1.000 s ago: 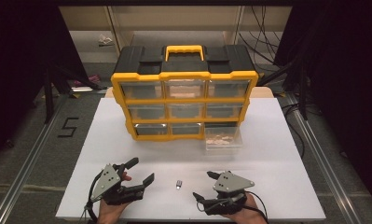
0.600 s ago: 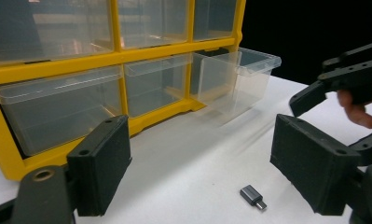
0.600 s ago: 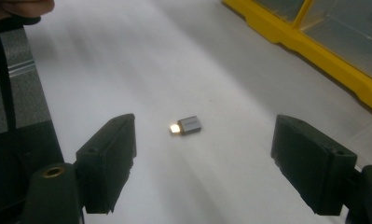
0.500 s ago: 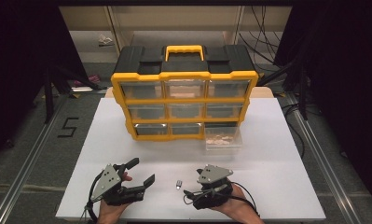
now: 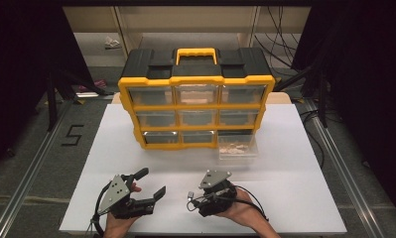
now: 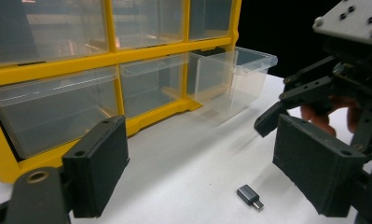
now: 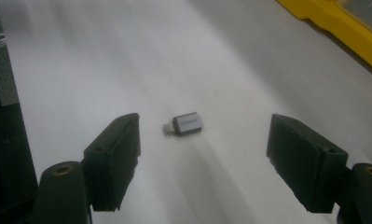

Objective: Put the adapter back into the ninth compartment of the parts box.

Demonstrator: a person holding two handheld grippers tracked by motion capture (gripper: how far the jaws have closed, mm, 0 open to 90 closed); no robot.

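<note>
A small grey USB adapter (image 5: pixel 190 195) lies on the white table (image 5: pixel 285 173) near its front edge. My right gripper (image 5: pixel 194 198) points left at it, jaws open and just closing a little. In the right gripper view the adapter (image 7: pixel 187 123) lies flat just ahead of the two pads (image 7: pixel 113 158), untouched. My left gripper (image 5: pixel 151 182) rests open to the left with nothing in it. In the left gripper view the adapter (image 6: pixel 250 196) lies between its wide jaws (image 6: pixel 207 172), and the right gripper (image 6: pixel 314 102) hangs over it at the right.
A yellow and black organizer (image 5: pixel 195 106) with clear drawers stands at the back of the table. Its bottom right drawer (image 5: pixel 237 146) is pulled out and holds small brownish parts. Dark floor and metal rails (image 5: pixel 32 163) flank the table.
My right gripper has moved left across the table's front and now has the adapter in front of its jaws. The left gripper has stayed where it was.
</note>
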